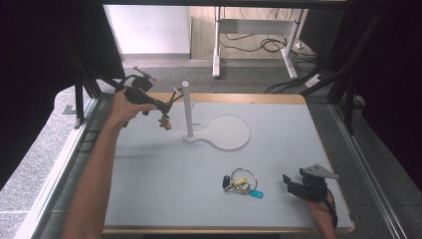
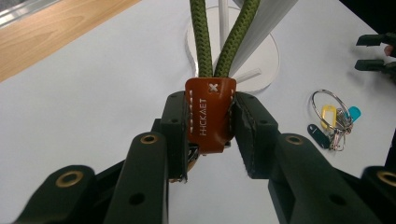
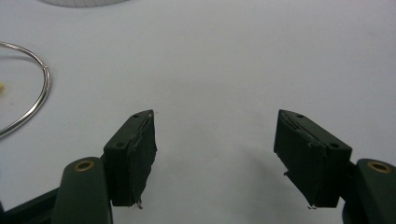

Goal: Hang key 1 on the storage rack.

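White table (image 1: 164,184) w/ a peg stand (image 1: 187,110): left gripper (image 2: 211,122) pinches the brown leather tab (image 2: 209,116) of a green cord loop (image 2: 201,37). To hang it well, likely keep the loop open & lift it over the post top; right gripper (image 3: 215,156) rests spread, empty, near the key ring (image 1: 242,181).

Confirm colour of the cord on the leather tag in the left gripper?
Olive green, braided cord, looped out of the brown leather tag. Clearest in the left gripper view.
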The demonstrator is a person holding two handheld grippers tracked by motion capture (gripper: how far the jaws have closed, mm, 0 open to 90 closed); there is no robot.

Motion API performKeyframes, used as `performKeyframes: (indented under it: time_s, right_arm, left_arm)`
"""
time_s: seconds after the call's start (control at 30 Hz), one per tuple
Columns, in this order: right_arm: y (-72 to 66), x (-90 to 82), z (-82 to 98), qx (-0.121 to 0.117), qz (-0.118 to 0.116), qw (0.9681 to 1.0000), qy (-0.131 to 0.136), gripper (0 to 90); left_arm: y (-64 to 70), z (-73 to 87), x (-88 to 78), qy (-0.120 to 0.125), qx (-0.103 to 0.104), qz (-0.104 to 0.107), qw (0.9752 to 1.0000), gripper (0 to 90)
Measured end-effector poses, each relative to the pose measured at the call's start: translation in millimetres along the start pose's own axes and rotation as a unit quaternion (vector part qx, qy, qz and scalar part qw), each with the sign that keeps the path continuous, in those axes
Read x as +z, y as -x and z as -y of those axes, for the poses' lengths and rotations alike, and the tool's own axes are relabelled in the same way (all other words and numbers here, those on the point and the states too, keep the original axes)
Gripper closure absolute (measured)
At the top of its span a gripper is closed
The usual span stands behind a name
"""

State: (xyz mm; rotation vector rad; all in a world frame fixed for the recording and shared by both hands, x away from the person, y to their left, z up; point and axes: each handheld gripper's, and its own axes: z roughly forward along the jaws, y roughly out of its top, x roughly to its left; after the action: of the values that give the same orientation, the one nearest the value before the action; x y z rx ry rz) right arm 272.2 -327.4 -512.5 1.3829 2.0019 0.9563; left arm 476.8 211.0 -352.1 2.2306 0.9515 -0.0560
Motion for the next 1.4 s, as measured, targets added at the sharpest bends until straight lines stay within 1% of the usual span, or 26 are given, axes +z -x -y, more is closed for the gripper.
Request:
performKeyframes:
  time_s: [0.13,0.3,0.33,0.4,0.47,0.53,0.6,0.67,0.73,0.83,0.87,0.9,0.97,1.03,1.07,1.1,1.13,1.2,1.33,1.4]
  right_arm:
    - [-2.0,-0.4,-0.9,-0.005,0.001,1.0000,-0.001,29.3]
    - [-2.6,-0.4,-0.9,-0.007,0.000,1.0000,-0.003,29.2]
    - [-2.6,-0.4,-0.9,-0.007,0.000,1.0000,-0.003,29.2]
    - [-2.7,-0.8,-1.1,-0.006,0.000,1.0000,-0.003,29.2]
    - [-3.2,-1.3,-1.5,-0.006,0.000,1.0000,-0.003,29.1]
    - [-4.2,-1.3,-1.8,-0.009,0.000,1.0000,-0.002,29.1]
    - [-5.6,-1.5,-2.2,-0.012,-0.001,0.9999,-0.003,29.1]
    - [-6.9,-2.2,-2.8,-0.014,-0.001,0.9999,-0.003,29.1]
    - [-8.7,-3.1,-3.8,-0.018,-0.005,0.9998,0.000,29.1]
    - [-11.1,-4.2,-5.1,-0.028,-0.012,0.9995,0.003,28.8]
    - [-11.9,-4.4,-5.5,-0.029,-0.013,0.9995,0.004,28.8]
    - [-13.1,-5.1,-6.3,-0.031,-0.019,0.9993,0.004,28.8]
    - [-15.6,-7.1,-7.6,-0.036,-0.028,0.9989,0.005,28.8]
    - [-18.1,-9.5,-9.7,-0.047,-0.034,0.9983,0.007,28.9]
    - [-19.6,-11.4,-11.7,-0.052,-0.038,0.9979,0.008,28.9]
    - [-19.6,-11.4,-11.7,-0.052,-0.038,0.9979,0.008,28.9]
    - [-22.3,-14.5,-16.2,-0.060,-0.045,0.9972,0.009,29.0]
    - [-24.2,-16.6,-19.4,-0.065,-0.051,0.9965,0.013,29.1]
    - [-27.3,-18.1,-22.2,-0.068,-0.078,0.9945,0.014,30.4]
    - [-29.2,-17.3,-22.2,-0.072,-0.091,0.9932,0.010,31.1]
  left_arm:
    - [1.2,0.1,5.2,-0.001,0.005,0.001,1.0000,66.8]
    - [1.1,2.1,8.8,-0.002,0.002,-0.002,1.0000,65.7]
    - [1.0,3.7,10.2,-0.001,-0.001,-0.007,1.0000,63.3]
    - [1.1,6.1,9.2,0.007,-0.006,-0.011,0.9999,56.8]
    - [2.0,8.7,7.3,0.010,-0.005,-0.014,0.9998,53.6]
    - [4.7,12.7,4.1,0.016,-0.003,-0.026,0.9995,51.4]
    - [7.2,16.7,1.6,0.024,-0.003,-0.031,0.9992,47.5]
    - [11.3,22.2,-0.8,0.027,0.000,-0.038,0.9989,43.6]
    - [15.7,27.3,-2.9,0.028,0.007,-0.042,0.9987,41.1]
    - [22.7,36.0,-5.1,0.038,0.017,-0.047,0.9980,39.5]
    - [26.3,40.8,-5.5,0.045,0.020,-0.056,0.9972,39.6]
    - [29.8,45.8,-5.9,0.044,0.026,-0.060,0.9969,39.6]
    - [32.1,48.9,-5.7,0.044,0.028,-0.058,0.9970,39.3]
    - [43.5,62.7,-6.8,0.038,0.043,-0.062,0.9964,39.2]
    - [47.3,67.4,-7.3,0.038,0.047,-0.060,0.9963,39.2]
    - [47.3,67.4,-7.3,0.038,0.047,-0.060,0.9963,39.1]
    - [54.9,76.7,-7.3,0.038,0.054,-0.059,0.9961,39.1]
    - [61.4,85.7,-6.6,0.034,0.057,-0.056,0.9962,38.6]
    - [74.2,101.5,-4.9,0.029,0.065,-0.053,0.9961,38.0]
    - [82.5,110.4,-3.1,0.031,0.072,-0.057,0.9954,37.9]
